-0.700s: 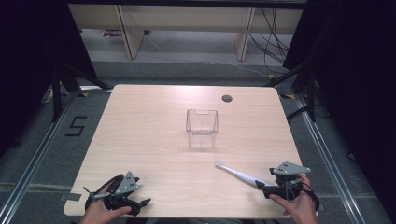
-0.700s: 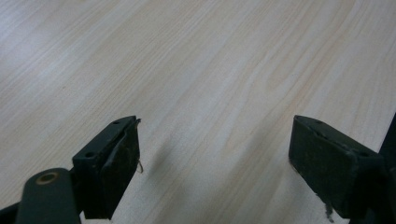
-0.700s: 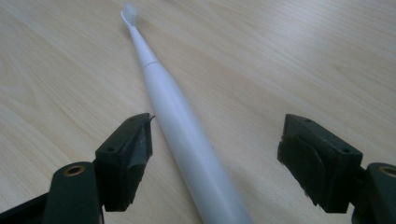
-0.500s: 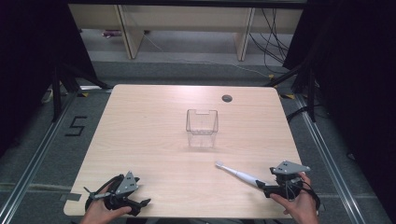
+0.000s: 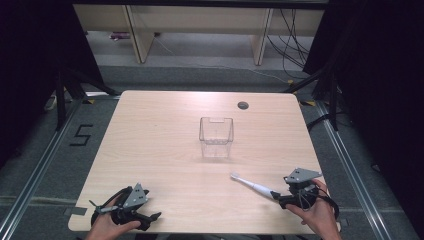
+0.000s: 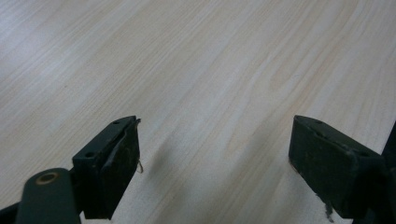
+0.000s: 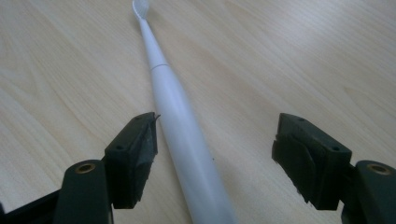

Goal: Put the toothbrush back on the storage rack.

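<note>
A white electric toothbrush (image 5: 252, 186) lies flat on the wooden table (image 5: 160, 145) at the front right, with its head pointing toward the centre. My right gripper (image 5: 280, 199) is level with its handle end. In the right gripper view the toothbrush (image 7: 173, 102) runs between the jaws of my right gripper (image 7: 215, 144), close beside the left pad, with a wide gap to the other pad. A clear plastic cup (image 5: 216, 137) stands upright mid-table. My left gripper (image 5: 151, 219) rests at the front left corner. In its own view the left gripper (image 6: 215, 154) is open over bare wood.
A small dark round grommet (image 5: 243, 105) sits in the tabletop at the far right. Beyond the table are grey floor, wooden shelving legs and cables. Dark curtains flank both sides. A floor mark reading 5 (image 5: 81, 135) lies left of the table.
</note>
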`<state>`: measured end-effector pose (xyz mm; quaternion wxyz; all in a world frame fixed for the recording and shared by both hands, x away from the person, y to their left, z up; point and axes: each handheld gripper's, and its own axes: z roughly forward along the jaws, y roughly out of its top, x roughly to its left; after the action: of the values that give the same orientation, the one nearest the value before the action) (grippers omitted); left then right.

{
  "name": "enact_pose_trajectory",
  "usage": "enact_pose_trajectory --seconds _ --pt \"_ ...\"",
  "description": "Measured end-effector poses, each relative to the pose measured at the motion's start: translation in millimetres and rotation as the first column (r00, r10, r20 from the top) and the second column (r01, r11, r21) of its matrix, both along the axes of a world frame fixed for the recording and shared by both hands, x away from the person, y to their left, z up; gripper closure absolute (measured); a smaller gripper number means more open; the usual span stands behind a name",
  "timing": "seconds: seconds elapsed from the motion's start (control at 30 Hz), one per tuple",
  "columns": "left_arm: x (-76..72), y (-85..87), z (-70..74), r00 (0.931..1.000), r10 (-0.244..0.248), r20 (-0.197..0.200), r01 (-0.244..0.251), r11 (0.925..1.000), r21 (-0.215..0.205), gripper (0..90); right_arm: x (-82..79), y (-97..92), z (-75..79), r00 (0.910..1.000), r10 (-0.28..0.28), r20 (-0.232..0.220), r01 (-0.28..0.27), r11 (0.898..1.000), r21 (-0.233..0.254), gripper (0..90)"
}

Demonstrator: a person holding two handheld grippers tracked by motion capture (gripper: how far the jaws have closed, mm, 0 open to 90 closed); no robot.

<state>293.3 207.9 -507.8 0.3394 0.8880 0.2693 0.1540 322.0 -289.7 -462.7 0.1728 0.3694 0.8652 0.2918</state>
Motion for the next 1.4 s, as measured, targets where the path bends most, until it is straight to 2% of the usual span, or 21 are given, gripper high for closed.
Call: enact_pose_trajectory --seconds 0.07,0.1,0.13,0.23,0.4,0.47,0.57,0.67,0.77,0.8,0.83,0.87,0.93,0.97,1.0,1.03,1.07,1.17,1.23,1.33,1.4 --pt "0.2 -0.1 0.2 1.0000 -0.007 0.002 0.007 1.0000 0.004 16.0 2.7 0.4 2.0 0.9998 0.017 0.008 -0.016 0.999 -0.032 33.6" --pt "0.2 -0.1 0.2 1.0000 -0.007 0.002 0.007 1.0000 0.004 16.0 2.7 0.4 2.0 0.9998 0.017 0.008 -0.016 0.999 -0.032 33.6" --pt "0.1 -0.1 0.2 1.0000 -0.005 0.002 0.005 1.0000 0.003 16.0 4.6 2.6 4.0 0.9995 0.027 -0.016 -0.027 0.998 -0.049 34.3" --pt "-0.2 -0.1 0.0 1.0000 0.000 -0.001 0.000 1.0000 -0.002 16.0 8.0 4.6 5.5 0.9992 0.036 -0.016 -0.037 0.997 -0.063 35.8" --pt "0.5 0.4 1.0 1.0000 -0.006 0.005 0.006 1.0000 -0.001 16.0 11.7 12.5 5.2 0.9966 0.052 -0.063 -0.058 0.994 -0.091 38.8" --pt "0.3 0.3 0.9 1.0000 -0.007 0.004 0.007 1.0000 0.000 16.0 16.5 12.7 4.9 0.9944 0.091 -0.053 -0.097 0.987 -0.130 40.7" --pt "0.5 0.3 1.1 1.0000 -0.007 0.004 0.007 1.0000 -0.002 16.0 16.8 14.4 3.2 0.9948 0.082 -0.060 -0.089 0.988 -0.128 41.4" --pt "0.2 0.3 1.1 1.0000 -0.008 0.003 0.008 1.0000 -0.002 16.0 18.0 17.6 1.7 0.9900 0.101 -0.099 -0.115 0.982 -0.147 43.2" --pt "0.2 0.6 1.7 1.0000 -0.008 0.006 0.008 1.0000 0.004 16.0 18.9 20.2 0.7 0.9884 0.110 -0.105 -0.126 0.979 -0.161 44.5" --pt "0.9 1.2 2.0 0.9999 -0.013 0.008 0.013 0.9999 0.010 16.0 18.7 24.7 -0.4 0.9847 0.104 -0.140 -0.128 0.977 -0.173 45.7" --pt "0.9 1.2 2.0 0.9999 -0.013 0.008 0.013 0.9999 0.010 16.0 18.7 24.7 -0.4 0.9847 0.104 -0.140 -0.128 0.977 -0.173 45.7" --pt "0.7 0.7 1.4 1.0000 -0.008 0.006 0.008 1.0000 -0.002 16.0 20.8 25.3 -0.4 0.9813 0.132 -0.141 -0.157 0.970 -0.184 46.2" --pt "0.6 0.7 1.2 1.0000 -0.006 0.004 0.006 1.0000 -0.001 16.0 24.0 29.7 -2.2 0.9765 0.145 -0.159 -0.177 0.962 -0.210 47.9" --pt "0.5 0.6 1.3 1.0000 -0.007 0.005 0.007 1.0000 0.000 16.0 24.0 29.7 -2.2 0.9765 0.145 -0.159 -0.177 0.962 -0.210 47.9" --pt "1.0 1.2 2.0 0.9999 -0.014 0.008 0.014 0.9998 0.013 16.0 26.2 34.2 -2.8 0.9697 0.163 -0.182 -0.202 0.955 -0.219 49.7" --pt "-0.1 0.3 1.5 1.0000 -0.004 0.005 0.004 1.0000 -0.003 16.0 26.2 34.2 -2.8 0.9697 0.163 -0.182 -0.202 0.955 -0.219 49.7" --pt "0.4 0.7 1.7 0.9999 -0.009 0.007 0.009 1.0000 -0.003 16.0 26.2 38.6 -3.7 0.9664 0.162 -0.200 -0.206 0.951 -0.229 51.2" --pt "1.1 1.5 2.2 0.9999 -0.013 0.012 0.013 0.9999 0.010 16.0 29.4 44.2 -4.3 0.9605 0.178 -0.214 -0.231 0.940 -0.252 53.5" --pt "1.0 1.5 2.1 0.9999 -0.013 0.010 0.013 0.9999 0.011 16.0 29.5 46.3 -4.7 0.9596 0.169 -0.225 -0.226 0.940 -0.257 53.7" --pt "-0.3 0.2 1.3 1.0000 -0.004 0.005 0.004 1.0000 -0.007 16.0 34.6 50.5 -7.0 0.9556 0.171 -0.240 -0.237 0.931 -0.279 55.4" --pt "0.5 0.7 1.8 0.9999 -0.011 0.009 0.011 0.9999 -0.002 16.0 36.4 52.0 -8.2 0.9538 0.169 -0.248 -0.239 0.927 -0.287 56.6"
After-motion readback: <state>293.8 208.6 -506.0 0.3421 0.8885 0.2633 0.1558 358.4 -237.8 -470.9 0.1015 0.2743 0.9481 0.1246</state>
